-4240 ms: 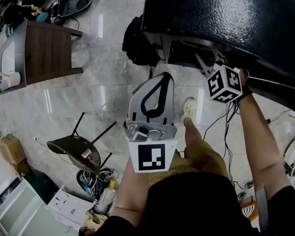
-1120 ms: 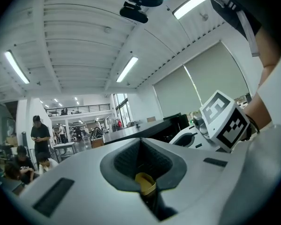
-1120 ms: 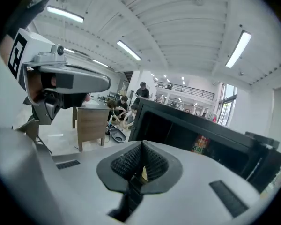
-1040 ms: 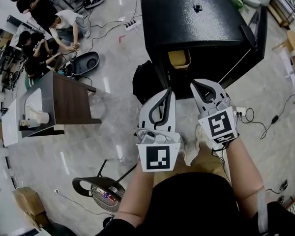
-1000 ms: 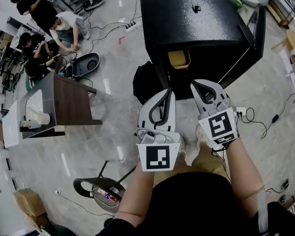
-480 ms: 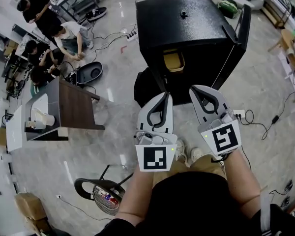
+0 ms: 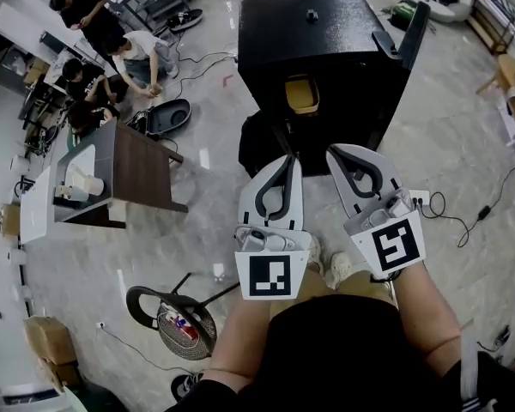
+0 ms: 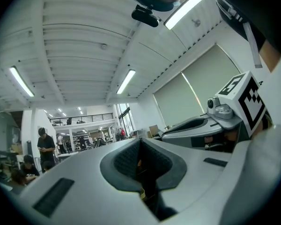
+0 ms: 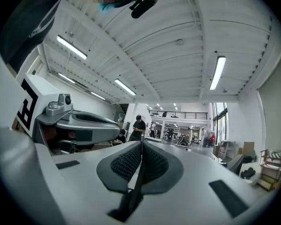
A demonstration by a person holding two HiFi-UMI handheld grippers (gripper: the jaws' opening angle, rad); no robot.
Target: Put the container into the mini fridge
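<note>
The tan container (image 7: 302, 95) sits inside the black mini fridge (image 7: 326, 24) at the far side, and the fridge door (image 7: 403, 34) stands open on the right. The left gripper (image 7: 288, 160) and right gripper (image 7: 333, 153) hang near the person, both closed on nothing. The placing looks done. The likely next move is to reach far right and swing the door closed.

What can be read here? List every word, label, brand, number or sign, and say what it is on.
No words or numbers can be read in any view.
Left marker cube and right marker cube: black-and-white square patterns only, no letters.
Coloured label on the fan: too small to read.
</note>
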